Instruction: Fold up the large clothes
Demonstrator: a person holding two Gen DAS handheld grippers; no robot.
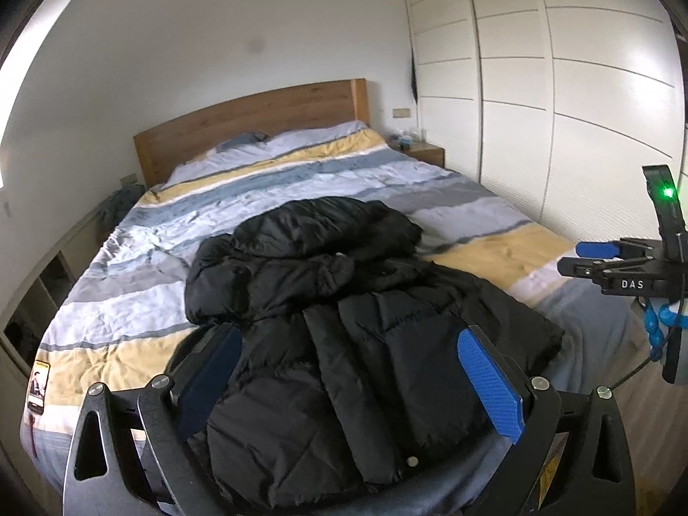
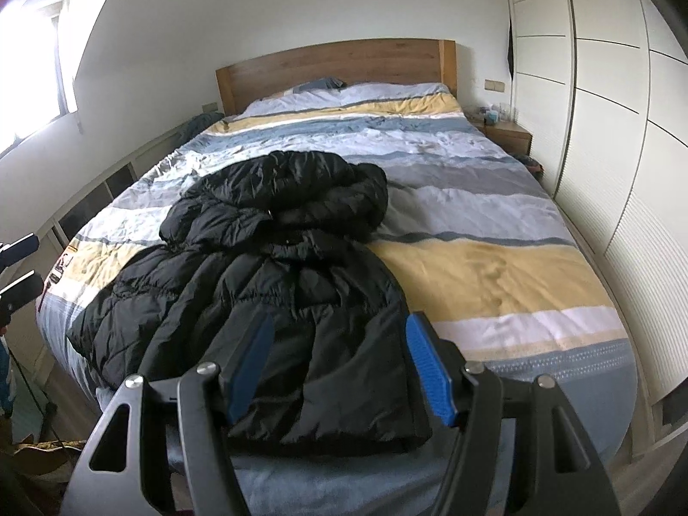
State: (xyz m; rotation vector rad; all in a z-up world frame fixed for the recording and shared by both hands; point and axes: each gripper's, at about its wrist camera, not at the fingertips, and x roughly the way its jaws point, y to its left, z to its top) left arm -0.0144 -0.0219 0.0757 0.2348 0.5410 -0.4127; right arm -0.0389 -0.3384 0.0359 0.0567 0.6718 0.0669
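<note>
Lying lengthwise, black jacket points hood toward headboard.

We see the jacket lying on the bed near its foot, headboard behind, wardrobe right, nightstand between.

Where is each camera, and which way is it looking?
Left wrist: on the left claw at the bed's foot, facing the headboard; its open blue pads and the right claw show.
Right wrist: on the right claw, facing likewise; the left claw peeks in.
Both share the black jacket on the striped duvet.
</note>
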